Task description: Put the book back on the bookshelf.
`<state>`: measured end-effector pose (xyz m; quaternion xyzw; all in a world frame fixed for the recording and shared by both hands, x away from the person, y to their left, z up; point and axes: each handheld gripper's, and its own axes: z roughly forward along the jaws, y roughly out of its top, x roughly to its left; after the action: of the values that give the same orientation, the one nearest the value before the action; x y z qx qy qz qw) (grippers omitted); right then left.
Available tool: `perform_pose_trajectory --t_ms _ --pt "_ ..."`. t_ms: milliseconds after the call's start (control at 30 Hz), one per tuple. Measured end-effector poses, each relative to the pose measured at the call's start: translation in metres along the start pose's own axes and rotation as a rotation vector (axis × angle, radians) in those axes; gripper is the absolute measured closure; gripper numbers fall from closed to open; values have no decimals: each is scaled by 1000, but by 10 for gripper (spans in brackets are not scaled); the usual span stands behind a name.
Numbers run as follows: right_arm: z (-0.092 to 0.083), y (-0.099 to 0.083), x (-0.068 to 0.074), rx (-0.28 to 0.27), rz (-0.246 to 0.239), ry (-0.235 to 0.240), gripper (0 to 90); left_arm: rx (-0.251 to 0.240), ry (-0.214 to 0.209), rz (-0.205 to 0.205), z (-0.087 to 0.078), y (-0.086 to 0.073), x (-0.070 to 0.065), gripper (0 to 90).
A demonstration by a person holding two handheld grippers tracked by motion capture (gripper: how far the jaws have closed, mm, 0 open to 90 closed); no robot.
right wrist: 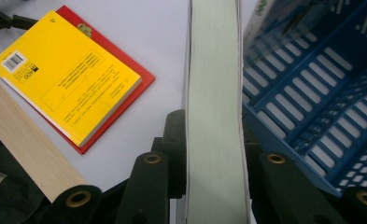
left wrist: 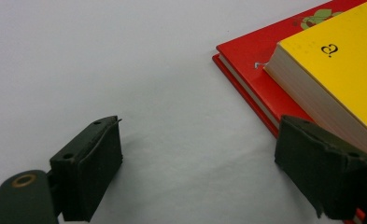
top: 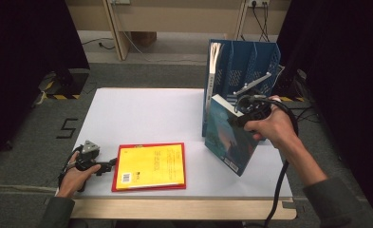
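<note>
My right gripper (top: 243, 116) is shut on a teal-covered book (top: 227, 137) and holds it upright and tilted over the table's right side, right in front of the blue file rack (top: 243, 61). In the right gripper view the book's pale page edge (right wrist: 214, 93) runs up between the two black jaws, with the rack (right wrist: 312, 93) just to its right. A yellow book (top: 151, 166) lies flat on a larger red book (top: 184, 166) at the front left. My left gripper (top: 109, 165) rests on the table at the left edge of that stack, open, with bare table between its jaws (left wrist: 197, 154).
The white table top (top: 146, 114) has free room in its middle and back left. Another book (top: 214, 57) stands in the rack's leftmost slot. A wooden strip (top: 174, 209) runs along the front edge. Cables trail from both grippers.
</note>
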<state>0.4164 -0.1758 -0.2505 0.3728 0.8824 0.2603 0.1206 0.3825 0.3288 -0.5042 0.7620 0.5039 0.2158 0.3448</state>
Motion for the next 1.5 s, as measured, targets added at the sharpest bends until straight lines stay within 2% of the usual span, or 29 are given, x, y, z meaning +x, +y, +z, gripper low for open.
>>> perform_pose_trajectory --t_ms 100,167,267,600,767,967,1033,1067,1100,1133,1267,1300,1400,1433,1467,1500 --pt "-14 -3 -5 -24 9 -26 738 -6 -3 1 1 -1 1 128" --pt "-18 -3 -6 -27 10 -27 738 -7 -3 1 1 -1 1 127" --pt "-32 -4 -11 -48 25 -42 738 -7 -3 1 1 -1 1 126" --pt "-57 4 -23 -75 39 -85 738 -6 -4 -1 1 -1 1 125" --pt "-71 14 -37 -99 84 -100 737 -5 -3 0 1 -1 1 125" --pt "-72 25 -51 -100 116 -137 736 -4 -3 0 1 -1 1 125" --pt "-72 31 -61 -119 141 -152 736 -7 -3 -3 1 -1 1 124" --pt "-72 31 -61 -119 141 -152 736 -6 -3 -3 1 -1 1 124" --pt "-73 35 -68 -139 168 -160 736 -6 -3 -3 1 -1 1 124" --pt "-73 35 -68 -139 168 -160 736 -6 -3 -3 1 -1 1 125" --pt "-65 40 -88 -192 239 -163 736 -6 -4 -3 1 -1 1 125" --pt "-65 40 -88 -192 239 -163 736 -6 -3 -2 1 -1 1 125" --pt "-59 43 -101 -244 298 -148 734 -7 -4 -3 1 -1 1 124" --pt "-59 43 -101 -244 298 -148 734 -7 -4 -3 1 -1 1 125" --pt "-57 45 -108 -265 326 -146 734 -7 -4 -3 1 -1 1 124" --pt "-57 45 -108 -265 326 -146 734 -7 -4 -3 1 -1 1 124"
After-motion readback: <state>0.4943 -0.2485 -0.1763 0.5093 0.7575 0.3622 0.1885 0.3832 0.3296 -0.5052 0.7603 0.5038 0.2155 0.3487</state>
